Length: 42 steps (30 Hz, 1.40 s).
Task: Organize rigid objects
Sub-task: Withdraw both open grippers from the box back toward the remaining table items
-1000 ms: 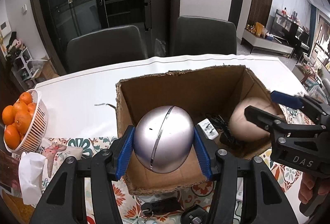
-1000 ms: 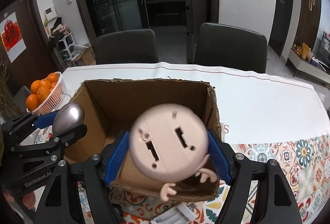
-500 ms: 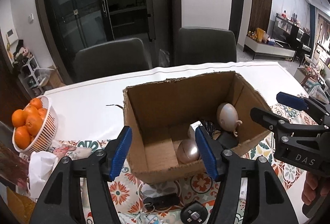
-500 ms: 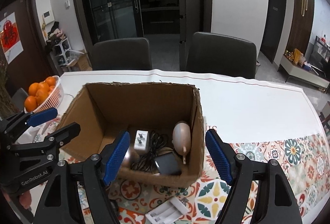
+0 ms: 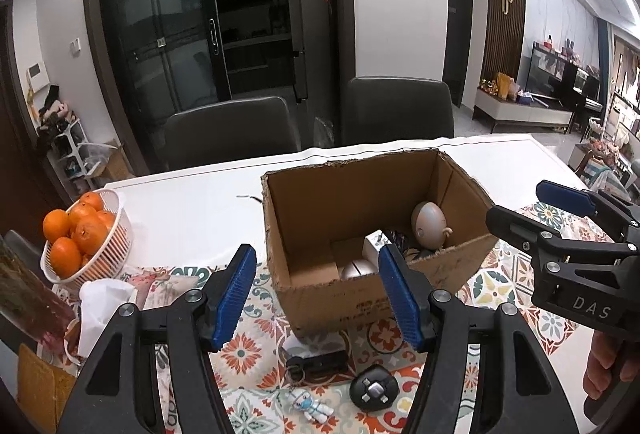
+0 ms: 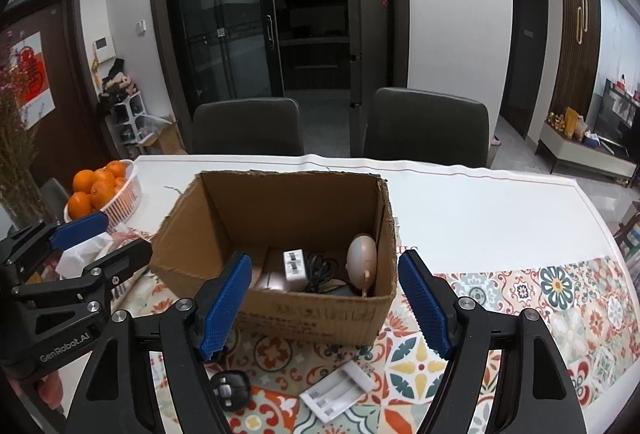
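Note:
An open cardboard box (image 5: 332,298) (image 6: 320,314) stands on the patterned tablecloth. Inside it lie a silver ball (image 5: 358,269) (image 6: 269,280), a beige doll head (image 5: 429,224) (image 6: 362,260) leaning on the right wall, a white adapter (image 6: 294,264) and a black cable (image 6: 320,272). My left gripper (image 5: 318,294) (image 6: 96,238) hangs open in front of the box's near left part, nothing between its blue pads. My right gripper (image 6: 326,304) (image 5: 560,210) is open too, empty, before the near right part.
On the cloth in front of the box lie a black key fob (image 5: 316,360), a round black plug (image 5: 374,388) (image 6: 230,390), a small figurine (image 5: 310,404) and a white battery holder (image 6: 338,390). A white basket (image 5: 116,242) of oranges and a tissue (image 5: 100,302) sit left. Two chairs stand behind the table.
The left gripper let go of the silver ball and the right gripper of the doll head; both things now lie in the box. Both grippers drew back and up from it.

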{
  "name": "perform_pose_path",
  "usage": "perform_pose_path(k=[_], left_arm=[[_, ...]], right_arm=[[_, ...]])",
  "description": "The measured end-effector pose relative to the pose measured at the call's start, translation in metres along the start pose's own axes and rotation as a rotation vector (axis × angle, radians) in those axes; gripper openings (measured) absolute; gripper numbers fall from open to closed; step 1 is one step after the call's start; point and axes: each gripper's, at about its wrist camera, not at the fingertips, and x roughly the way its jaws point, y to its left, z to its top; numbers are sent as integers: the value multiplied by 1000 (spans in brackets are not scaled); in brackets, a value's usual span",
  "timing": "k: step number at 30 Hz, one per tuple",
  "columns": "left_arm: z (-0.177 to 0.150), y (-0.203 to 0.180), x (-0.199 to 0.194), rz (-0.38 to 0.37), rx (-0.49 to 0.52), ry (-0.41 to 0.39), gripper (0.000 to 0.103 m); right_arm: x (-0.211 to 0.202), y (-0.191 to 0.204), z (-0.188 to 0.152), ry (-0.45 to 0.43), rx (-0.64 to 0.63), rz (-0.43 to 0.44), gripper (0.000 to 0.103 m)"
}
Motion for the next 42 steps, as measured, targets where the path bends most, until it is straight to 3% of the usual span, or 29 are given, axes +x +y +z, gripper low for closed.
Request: perform_pose_path(k=[25, 42], left_arm=[[-74, 22, -41, 46, -29, -9, 63], [-121, -5, -19, -12, -55, 87, 63]], right_arm=[[-23, 46, -51, -8, -43, 24, 77], [-14, 29, -93, 35, -89, 16, 78]])
